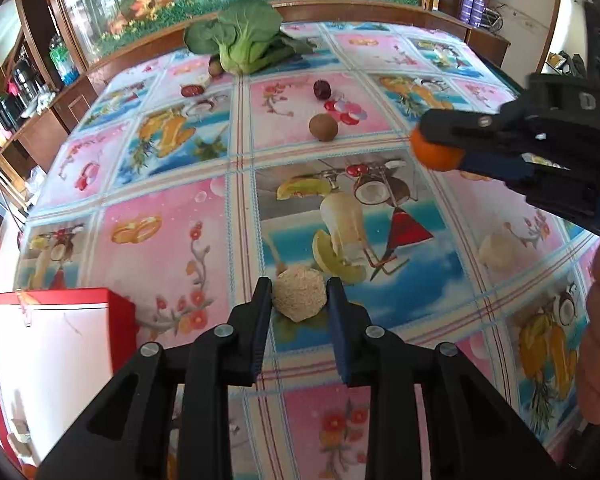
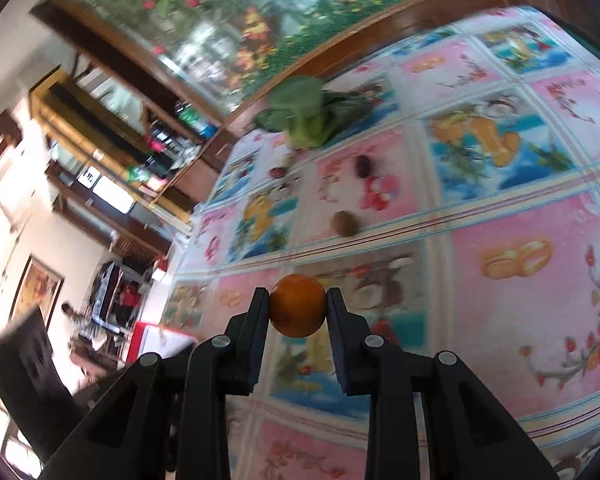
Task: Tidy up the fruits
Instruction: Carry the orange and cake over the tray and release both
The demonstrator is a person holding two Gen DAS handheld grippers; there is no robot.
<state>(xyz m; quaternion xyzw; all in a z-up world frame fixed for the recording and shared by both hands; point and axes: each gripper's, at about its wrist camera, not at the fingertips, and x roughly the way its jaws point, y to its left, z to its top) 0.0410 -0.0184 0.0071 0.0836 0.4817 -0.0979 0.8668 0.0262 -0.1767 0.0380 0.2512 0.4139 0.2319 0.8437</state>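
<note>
Both grippers are in the picking step of the sorting. The left gripper (image 1: 299,294) points steeply down at the table (image 1: 172,240), and its jaws are closed on a pale rough fruit (image 1: 299,293), which sits on the cloth with a pad touching each side. The right gripper (image 2: 298,306) has its jaws clamped on an orange (image 2: 297,305) and holds it in the air, clear of the table; in the left view the same orange (image 1: 436,152) shows at the tip of that gripper, far to the right. The right view is tilted and blurred, so I judge this hand is in motion.

The red box (image 1: 52,360) stands just left of the left gripper, near the table edge, and it seems the place for the fruits. The next move, I think, calls for lifting the pale fruit straight up without loosening the grip, then carrying it left over the box wall. The orange must cross the table toward the same box.

A kiwi (image 1: 323,127) and a dark red fruit (image 1: 322,89) lie farther back, not yet taken, in front of the cabbage (image 1: 240,40).
</note>
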